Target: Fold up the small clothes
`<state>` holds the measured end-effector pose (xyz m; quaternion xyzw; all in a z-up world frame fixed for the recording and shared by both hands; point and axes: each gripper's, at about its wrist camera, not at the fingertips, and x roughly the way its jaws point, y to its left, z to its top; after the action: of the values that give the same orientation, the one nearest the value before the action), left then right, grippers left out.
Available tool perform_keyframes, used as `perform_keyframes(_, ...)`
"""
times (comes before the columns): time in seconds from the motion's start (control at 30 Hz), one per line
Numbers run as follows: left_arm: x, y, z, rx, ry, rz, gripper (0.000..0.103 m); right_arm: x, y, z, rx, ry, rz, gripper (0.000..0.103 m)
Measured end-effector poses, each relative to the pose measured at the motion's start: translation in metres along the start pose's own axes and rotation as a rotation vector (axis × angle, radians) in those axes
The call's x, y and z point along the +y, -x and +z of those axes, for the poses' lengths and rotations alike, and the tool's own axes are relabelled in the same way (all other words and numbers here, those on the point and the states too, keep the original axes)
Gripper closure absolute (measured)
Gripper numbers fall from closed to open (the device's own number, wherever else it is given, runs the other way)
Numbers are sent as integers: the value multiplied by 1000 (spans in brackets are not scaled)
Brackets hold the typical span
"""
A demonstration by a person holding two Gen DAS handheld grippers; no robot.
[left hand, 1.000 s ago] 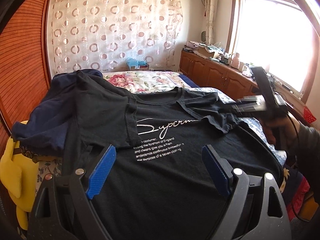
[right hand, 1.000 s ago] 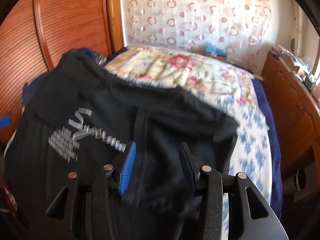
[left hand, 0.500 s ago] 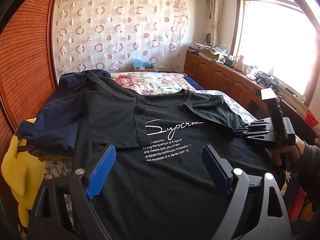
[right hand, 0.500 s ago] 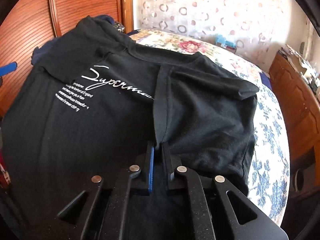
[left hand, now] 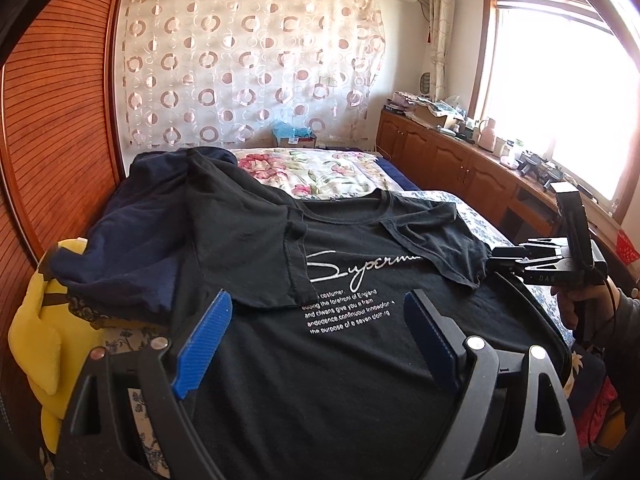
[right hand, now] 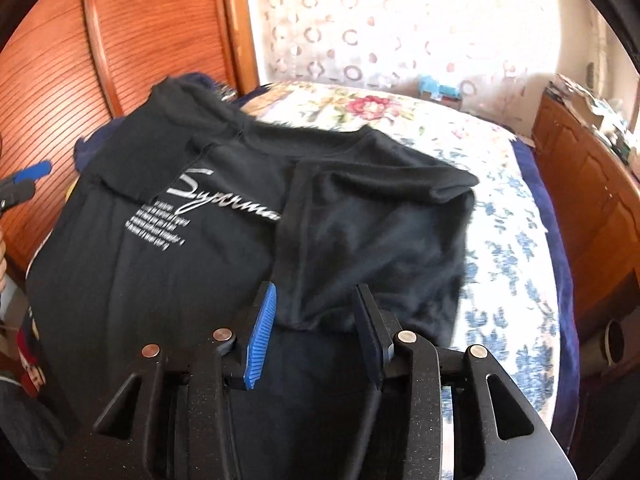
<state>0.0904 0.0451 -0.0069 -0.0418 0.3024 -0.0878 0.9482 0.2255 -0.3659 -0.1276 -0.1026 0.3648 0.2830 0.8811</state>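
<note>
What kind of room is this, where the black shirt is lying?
Most likely a bedroom in a home: the black T-shirt lies on a bed with a flowery cover, beside a patterned curtain and a wooden cupboard under the window.

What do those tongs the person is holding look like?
Both are black plastic with silver pivot screws. Each left tongs finger carries a ribbed blue pad; the right tongs match. In the left view, the right one has a black box on top, a thin black cable, and a dark sleeve behind.
</note>
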Motion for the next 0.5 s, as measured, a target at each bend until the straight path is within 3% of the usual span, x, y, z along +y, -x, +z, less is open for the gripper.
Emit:
perform_keyframes(0.13,4,1,5,-14,-3,19,15,-11,0,5,1,-11,-39,63)
perform_keyframes(0.27,16,-2,15,-23,-7,46,15,-24,-6,10,-1,-24,-65,51)
perform_keyframes(0.5,49,-32,43,3,-7,110,15,-67,-37,31,52,-84,-136,51)
